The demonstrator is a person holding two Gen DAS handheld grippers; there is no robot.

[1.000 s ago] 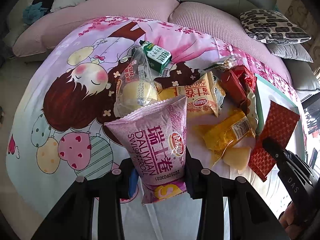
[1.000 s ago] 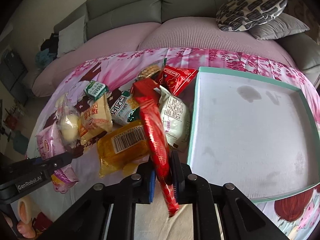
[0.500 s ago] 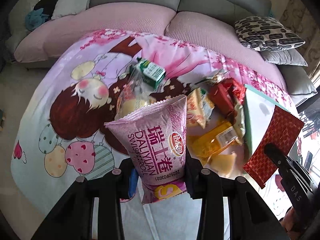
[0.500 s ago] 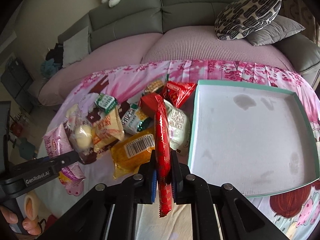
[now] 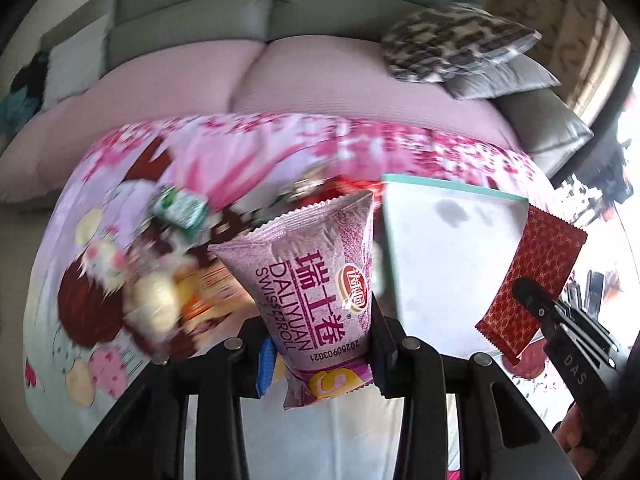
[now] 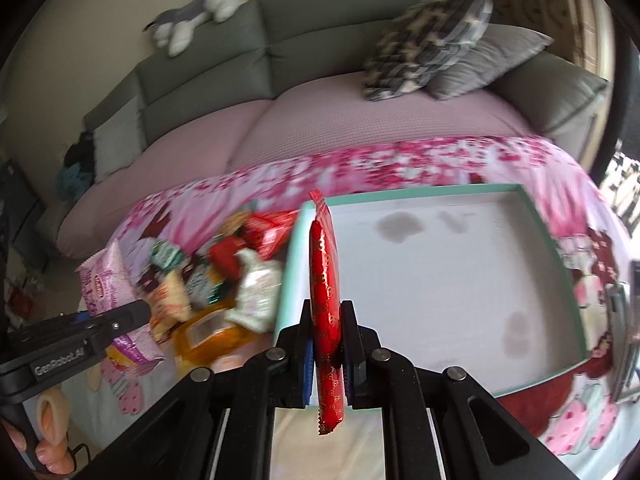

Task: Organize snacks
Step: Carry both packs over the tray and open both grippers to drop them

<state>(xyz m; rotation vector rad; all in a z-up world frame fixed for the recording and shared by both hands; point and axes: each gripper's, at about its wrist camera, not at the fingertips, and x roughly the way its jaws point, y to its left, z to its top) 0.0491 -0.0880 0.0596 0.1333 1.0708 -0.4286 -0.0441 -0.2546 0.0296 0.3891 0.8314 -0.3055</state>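
Observation:
My left gripper is shut on a purple Swiss roll packet and holds it upright above the table. My right gripper is shut on a long red patterned packet, held edge-on above the left rim of the white tray with a teal rim. The tray holds nothing. The red packet also shows in the left wrist view at the right, and the purple packet in the right wrist view at the left. A blurred pile of snacks lies left of the tray.
The table wears a pink cartoon cloth. Behind it stands a grey sofa with pink cushions, patterned pillows and a plush toy. A green carton lies at the pile's left.
Both grippers have swung to the right with their packets. The tray now fills more of both views and the snack pile has slid to the left. Both grips are unchanged.

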